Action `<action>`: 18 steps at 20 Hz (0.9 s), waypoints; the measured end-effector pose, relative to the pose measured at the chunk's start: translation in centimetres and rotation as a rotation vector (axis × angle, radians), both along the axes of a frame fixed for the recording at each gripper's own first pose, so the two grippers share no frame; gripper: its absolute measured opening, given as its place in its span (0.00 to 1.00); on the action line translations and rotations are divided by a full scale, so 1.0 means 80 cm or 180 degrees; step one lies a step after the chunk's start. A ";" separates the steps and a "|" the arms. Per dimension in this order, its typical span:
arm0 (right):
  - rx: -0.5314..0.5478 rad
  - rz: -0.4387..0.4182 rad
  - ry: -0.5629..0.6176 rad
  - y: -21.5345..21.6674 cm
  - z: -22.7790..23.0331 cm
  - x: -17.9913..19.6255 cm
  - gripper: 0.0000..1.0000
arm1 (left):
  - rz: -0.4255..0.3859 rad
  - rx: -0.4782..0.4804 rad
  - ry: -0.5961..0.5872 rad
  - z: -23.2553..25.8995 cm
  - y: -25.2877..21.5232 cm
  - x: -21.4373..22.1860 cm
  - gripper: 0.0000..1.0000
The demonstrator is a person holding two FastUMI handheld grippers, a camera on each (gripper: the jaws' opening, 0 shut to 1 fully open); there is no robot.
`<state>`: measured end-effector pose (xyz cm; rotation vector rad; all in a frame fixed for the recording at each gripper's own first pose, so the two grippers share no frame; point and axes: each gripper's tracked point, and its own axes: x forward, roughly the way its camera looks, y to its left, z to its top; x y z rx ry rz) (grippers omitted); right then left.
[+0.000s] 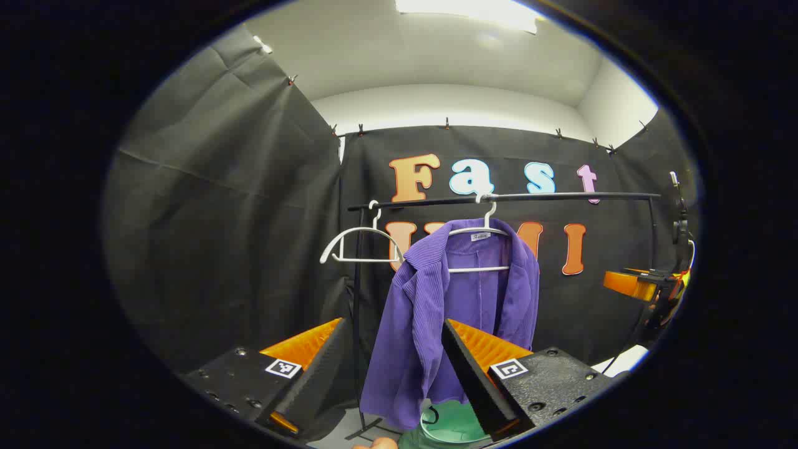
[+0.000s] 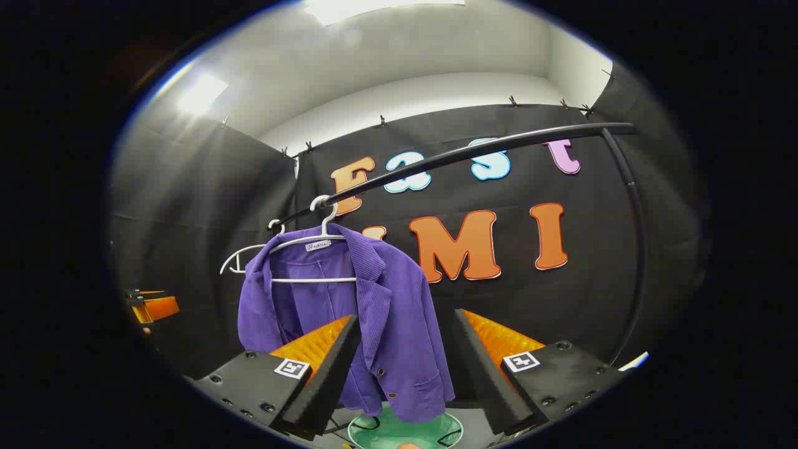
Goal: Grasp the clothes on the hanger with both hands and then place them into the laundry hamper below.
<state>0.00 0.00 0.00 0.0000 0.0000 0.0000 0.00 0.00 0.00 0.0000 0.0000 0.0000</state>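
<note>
Left gripper view has the left gripper [image 1: 386, 374] spread wide before the purple jacket [image 1: 436, 312], hung over the green hamper [image 1: 452, 427] for dropping in.

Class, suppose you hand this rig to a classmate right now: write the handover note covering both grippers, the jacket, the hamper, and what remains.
Left hand-held gripper: open, short of the purple jacket.
Right hand-held gripper: open, also short of it.
Jacket hangs on a white hanger on the black rail; green hamper sits below.
Done: approach only.
Left: grasp the jacket with both, pull it off, drop it in the hamper.
</note>
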 end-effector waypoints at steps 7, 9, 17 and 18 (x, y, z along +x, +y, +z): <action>-0.0017 -0.0009 -0.0037 0.002 0.004 -0.001 0.97 | 0.0008 0.0011 -0.0028 0.005 -0.006 0.001 0.92; -0.0012 0.0002 -0.0027 0.004 0.002 0.000 0.98 | -0.0002 0.0025 -0.0041 0.008 -0.004 -0.006 0.95; -0.0013 0.0025 -0.0020 0.007 0.001 -0.002 0.98 | 0.0021 0.0038 -0.0006 0.004 -0.005 0.000 0.95; -0.0012 0.0025 -0.0016 0.008 0.000 -0.001 0.97 | 0.0023 0.0031 0.0003 0.002 -0.006 0.001 0.95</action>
